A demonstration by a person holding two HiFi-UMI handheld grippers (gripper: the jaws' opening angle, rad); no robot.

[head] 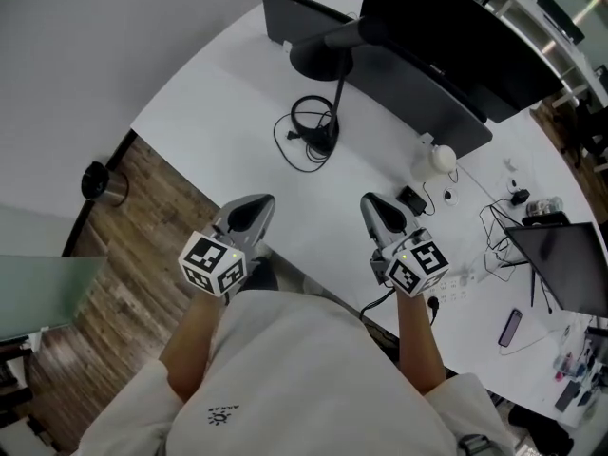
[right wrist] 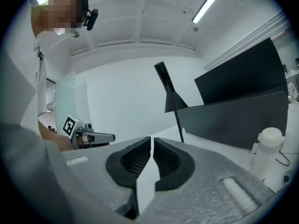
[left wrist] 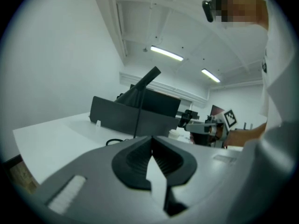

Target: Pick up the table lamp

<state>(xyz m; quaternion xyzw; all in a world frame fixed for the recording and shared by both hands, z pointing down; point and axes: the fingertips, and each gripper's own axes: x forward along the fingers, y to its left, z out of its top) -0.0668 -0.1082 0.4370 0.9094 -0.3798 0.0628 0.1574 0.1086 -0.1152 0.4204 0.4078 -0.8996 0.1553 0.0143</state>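
Observation:
The black table lamp stands at the back of the white table. Its thin pole runs down to a coil of black cable. Both grippers hover over the table's near edge, well short of the lamp. My left gripper is shut and holds nothing, and so is my right gripper. In the left gripper view the lamp rises beyond the shut jaws, with the right gripper off to the side. In the right gripper view the lamp stands ahead of the shut jaws.
A dark monitor and a grey panel stand behind the lamp. A white bottle, small devices, cables and a phone lie to the right. A second screen sits at the far right. A metal bin stands on the wooden floor to the left.

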